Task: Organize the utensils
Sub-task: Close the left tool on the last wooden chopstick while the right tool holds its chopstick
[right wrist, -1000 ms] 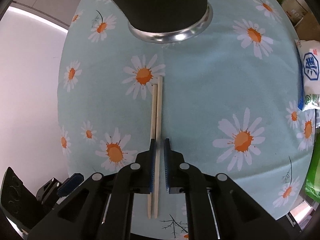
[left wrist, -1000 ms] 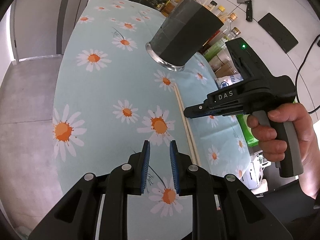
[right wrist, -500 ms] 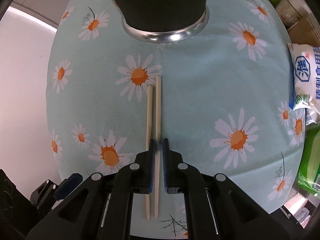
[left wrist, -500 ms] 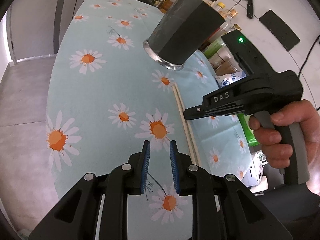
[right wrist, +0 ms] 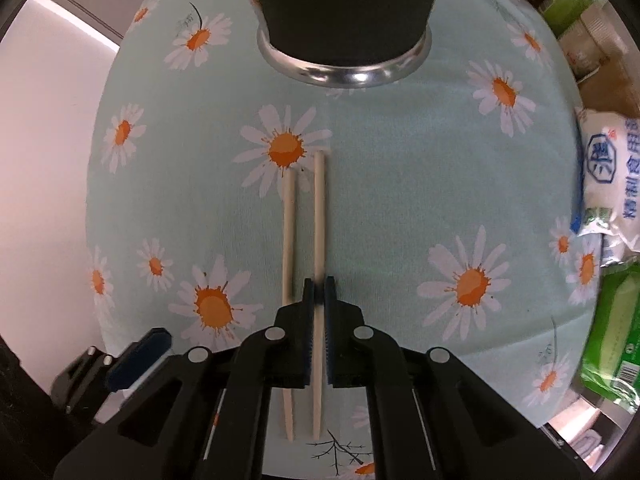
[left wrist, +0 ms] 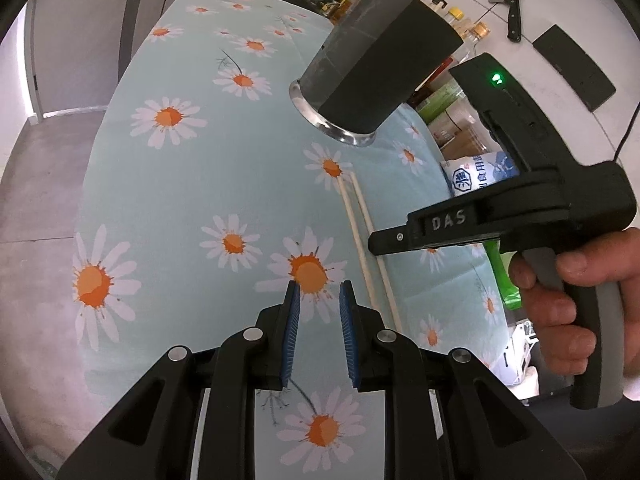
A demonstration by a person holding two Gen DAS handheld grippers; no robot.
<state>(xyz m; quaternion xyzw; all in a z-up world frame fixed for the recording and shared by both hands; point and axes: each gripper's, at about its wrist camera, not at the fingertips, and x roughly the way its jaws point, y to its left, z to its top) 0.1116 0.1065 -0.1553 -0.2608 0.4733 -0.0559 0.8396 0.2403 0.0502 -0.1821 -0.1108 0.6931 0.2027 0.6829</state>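
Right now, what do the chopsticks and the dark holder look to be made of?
Chopsticks: pale, matte, uniformly tan sticks, probably bamboo or light wood. Holder: dark matte body, possibly plastic or coated metal, hard to tell; its base ring is shiny with sharp highlights, so likely polished metal.

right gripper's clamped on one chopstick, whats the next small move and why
Probably lift the right gripper straight up: its pads are shut on the right-hand chopstick, while the other chopstick lies free beside it. Then carry it to the dark utensil holder standing just beyond.
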